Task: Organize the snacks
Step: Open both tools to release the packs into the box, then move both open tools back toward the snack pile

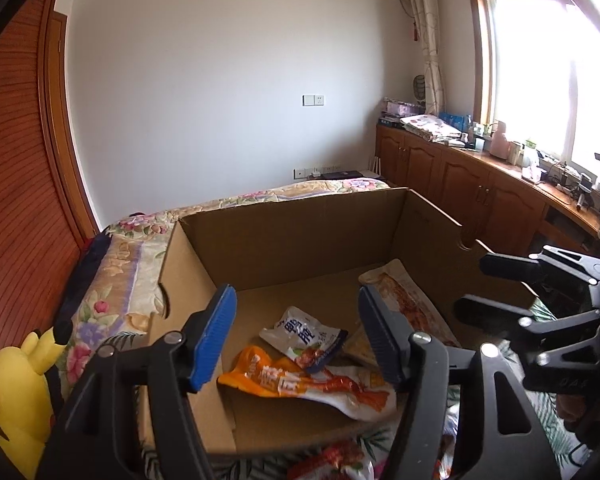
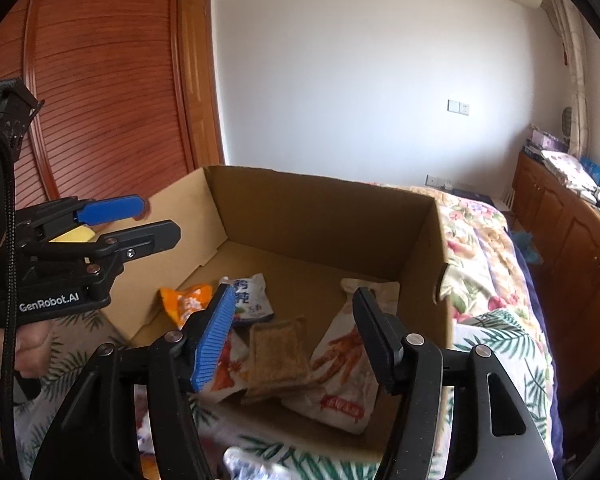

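Inside the cardboard box [image 2: 324, 216] on the bed, your snack packets lie flat: the orange packet [image 1: 300, 384] runs lengthwise left to right in the left wrist view, the white-and-blue packet [image 1: 304, 336] slanting across its upper edge. Your left gripper [image 1: 296, 336] and right gripper [image 2: 296, 336] both stand spread and empty above them.

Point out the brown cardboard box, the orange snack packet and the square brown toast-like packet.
Brown cardboard box [image 1: 300, 240]: left wrist view, far inner wall.
Orange snack packet [image 1: 260, 376]: left wrist view, orange end.
Square brown toast-like packet [image 2: 278, 354]: right wrist view, centre.
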